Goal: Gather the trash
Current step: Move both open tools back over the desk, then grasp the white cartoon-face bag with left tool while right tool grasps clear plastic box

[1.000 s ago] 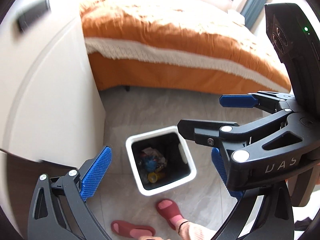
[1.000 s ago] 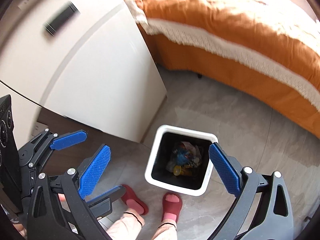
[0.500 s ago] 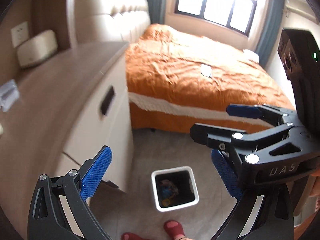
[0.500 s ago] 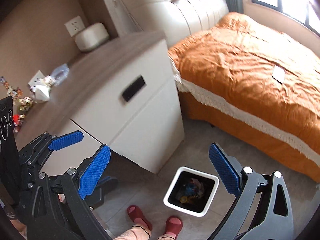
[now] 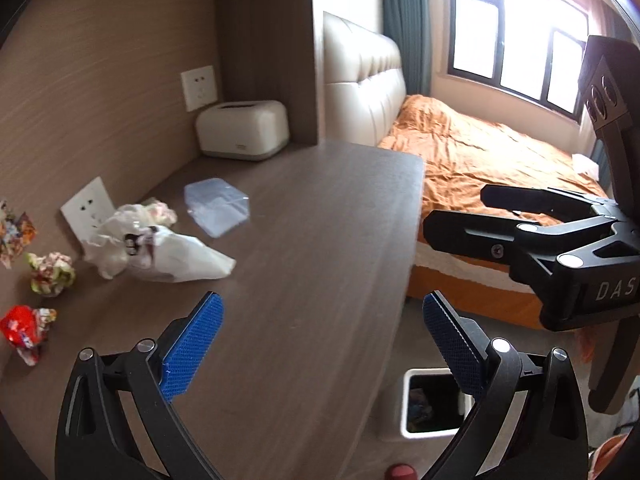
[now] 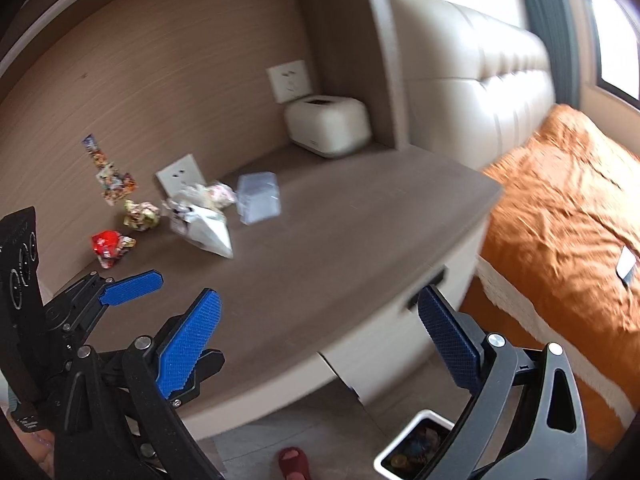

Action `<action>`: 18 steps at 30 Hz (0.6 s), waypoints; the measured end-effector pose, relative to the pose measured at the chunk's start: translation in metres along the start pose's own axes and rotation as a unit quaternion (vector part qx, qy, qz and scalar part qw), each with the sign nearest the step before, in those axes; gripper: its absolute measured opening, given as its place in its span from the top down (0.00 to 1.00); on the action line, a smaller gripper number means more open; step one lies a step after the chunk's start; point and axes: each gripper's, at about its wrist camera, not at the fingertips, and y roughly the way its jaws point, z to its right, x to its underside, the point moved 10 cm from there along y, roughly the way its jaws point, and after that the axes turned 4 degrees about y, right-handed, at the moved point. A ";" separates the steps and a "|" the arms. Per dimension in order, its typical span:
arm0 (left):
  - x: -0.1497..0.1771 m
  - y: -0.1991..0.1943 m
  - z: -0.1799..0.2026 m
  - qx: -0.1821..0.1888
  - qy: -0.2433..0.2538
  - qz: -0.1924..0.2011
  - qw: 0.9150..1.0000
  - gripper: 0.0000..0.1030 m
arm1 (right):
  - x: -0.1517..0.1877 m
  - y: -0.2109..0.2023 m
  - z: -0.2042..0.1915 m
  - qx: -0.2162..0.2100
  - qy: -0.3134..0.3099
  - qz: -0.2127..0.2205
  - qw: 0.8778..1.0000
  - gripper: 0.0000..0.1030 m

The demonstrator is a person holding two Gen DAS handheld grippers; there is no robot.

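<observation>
Left wrist view: A second ago this camera looked straight down into the trash bin (image 5: 434, 406) on the floor. Now it looks up and over the brown table (image 5: 320, 260). The left gripper (image 5: 318, 344) is wide open and holds nothing. The right gripper (image 5: 456, 216) shows on the far side, also spread apart and empty. The trash sits on the table, all on the wall side of the white bag (image 5: 160, 252). Near the white bag lies a clear plastic box (image 5: 216, 206). A small crumpled ball (image 5: 52, 274) is beside the bag, and a red wrapper (image 5: 26, 330) is a bit past that ball. The toaster (image 5: 242, 130) stands well behind the bag, in the corner. The bin is now low down, under the table edge, far from the bag.

Right wrist view: This camera also swung up from the bin (image 6: 420, 446) to the table (image 6: 340, 248). The right gripper (image 6: 318, 340) is open with nothing between its blue pads. The left gripper (image 6: 120, 292) pokes in beside it, open too. The white bag (image 6: 204, 228) lies in the middle of the trash. The red wrapper (image 6: 108, 246) is the piece closest to the grippers.

I think this means the hands have finished at the bin and are going back for more. Several pieces are left, so the job is not done.
</observation>
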 end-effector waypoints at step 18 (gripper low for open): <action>-0.022 0.055 -0.138 -0.055 0.033 0.004 0.998 0.05 | -0.056 0.126 -0.099 -0.033 -0.088 -0.027 0.995 0.04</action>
